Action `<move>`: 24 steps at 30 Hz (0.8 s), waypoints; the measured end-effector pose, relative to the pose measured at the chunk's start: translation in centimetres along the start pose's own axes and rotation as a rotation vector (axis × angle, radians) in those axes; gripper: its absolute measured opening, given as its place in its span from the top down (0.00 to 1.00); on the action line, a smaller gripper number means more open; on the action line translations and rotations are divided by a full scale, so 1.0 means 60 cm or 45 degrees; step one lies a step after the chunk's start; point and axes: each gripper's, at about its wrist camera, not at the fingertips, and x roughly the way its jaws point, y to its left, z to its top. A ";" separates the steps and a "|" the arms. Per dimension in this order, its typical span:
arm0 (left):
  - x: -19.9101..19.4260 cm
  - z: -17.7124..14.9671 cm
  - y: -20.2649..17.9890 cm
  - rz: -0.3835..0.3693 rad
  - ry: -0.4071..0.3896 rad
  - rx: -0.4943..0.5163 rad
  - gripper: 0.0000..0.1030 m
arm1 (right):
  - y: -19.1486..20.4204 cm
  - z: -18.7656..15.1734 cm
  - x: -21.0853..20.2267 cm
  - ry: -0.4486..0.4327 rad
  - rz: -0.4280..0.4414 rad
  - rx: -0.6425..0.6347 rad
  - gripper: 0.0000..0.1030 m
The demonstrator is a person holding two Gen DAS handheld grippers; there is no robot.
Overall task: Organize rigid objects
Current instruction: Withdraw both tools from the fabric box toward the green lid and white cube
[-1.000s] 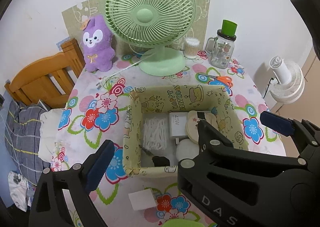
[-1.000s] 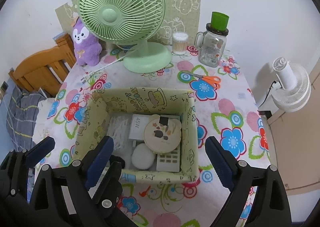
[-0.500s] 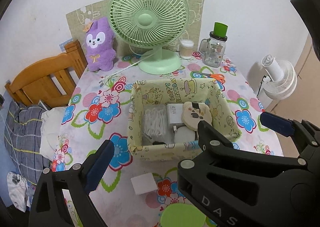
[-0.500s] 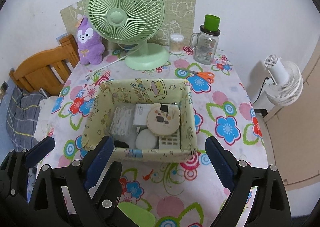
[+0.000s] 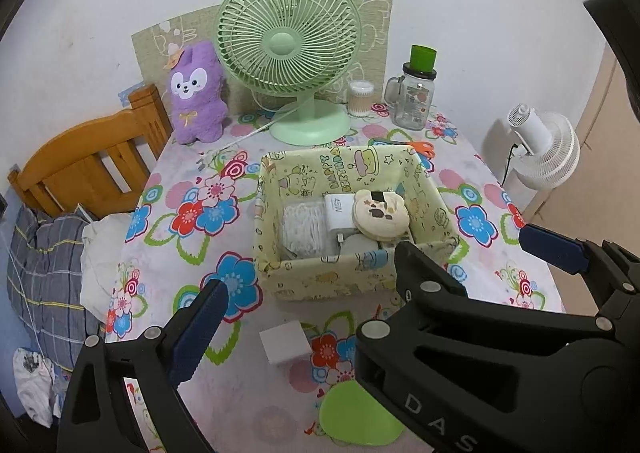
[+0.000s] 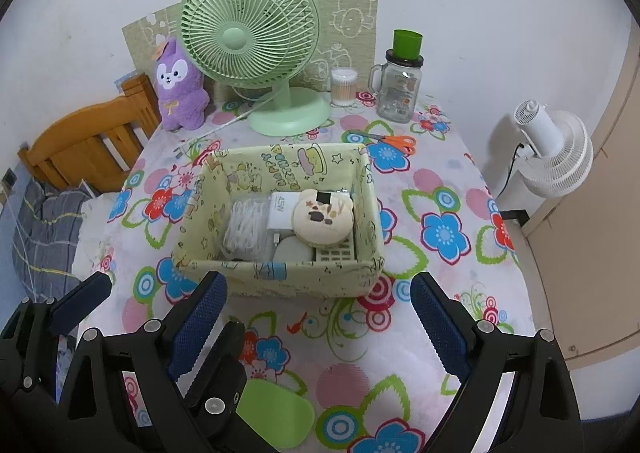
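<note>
A yellow cartoon-print storage box [image 5: 340,285] [image 6: 276,279] stands mid-table. It holds a bear-shaped round case [image 5: 380,215] [image 6: 323,216], a white charger [image 5: 338,209], a coiled white cable [image 6: 246,229], a white puck and a remote. A white block [image 5: 285,345] and a green oval lid [image 5: 358,419] [image 6: 276,419] lie on the cloth in front of the box. My left gripper [image 5: 370,277] is open and empty, in front of the box. My right gripper [image 6: 318,323] is open and empty, also in front of the box.
A green desk fan [image 6: 256,45], a purple plush [image 6: 178,87], a cotton-swab jar [image 6: 344,87], a glass mug jar with green cup [image 6: 398,89] and orange scissors [image 6: 394,141] stand behind the box. A wooden chair [image 5: 88,165] is at left, a white floor fan [image 6: 554,153] at right.
Both grippers have drawn back from above the box toward the table's front edge. The white block and green lid have come into view. Both stayed open.
</note>
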 end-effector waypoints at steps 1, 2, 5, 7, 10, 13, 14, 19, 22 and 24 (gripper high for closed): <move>-0.001 -0.003 0.000 0.000 0.000 0.003 0.04 | -0.001 -0.004 -0.001 0.001 0.001 0.003 0.08; -0.002 -0.007 -0.001 -0.002 0.001 0.006 0.04 | -0.001 -0.008 -0.002 0.002 0.001 0.005 0.08; -0.004 -0.017 -0.001 -0.011 0.006 0.006 0.04 | -0.001 -0.020 -0.005 0.006 -0.005 0.005 0.08; -0.004 -0.024 -0.001 -0.020 0.010 0.009 0.04 | -0.001 -0.026 -0.007 0.005 -0.009 0.006 0.08; -0.006 -0.034 -0.002 -0.027 0.012 0.015 0.04 | -0.002 -0.039 -0.009 0.007 -0.015 0.012 0.08; -0.005 -0.044 -0.003 -0.033 0.017 0.023 0.04 | -0.002 -0.050 -0.008 0.010 -0.018 0.021 0.08; -0.003 -0.047 -0.002 -0.035 0.020 0.023 0.03 | -0.001 -0.053 -0.007 0.012 -0.019 0.023 0.08; 0.002 -0.061 0.003 -0.042 0.036 0.016 0.03 | 0.004 -0.067 0.001 0.016 -0.018 0.021 0.08; 0.009 -0.070 0.007 -0.057 0.046 0.017 0.03 | 0.008 -0.074 0.005 0.009 -0.015 0.018 0.08; 0.013 -0.074 0.010 -0.058 0.048 0.026 0.03 | 0.011 -0.079 0.010 0.013 -0.012 0.019 0.08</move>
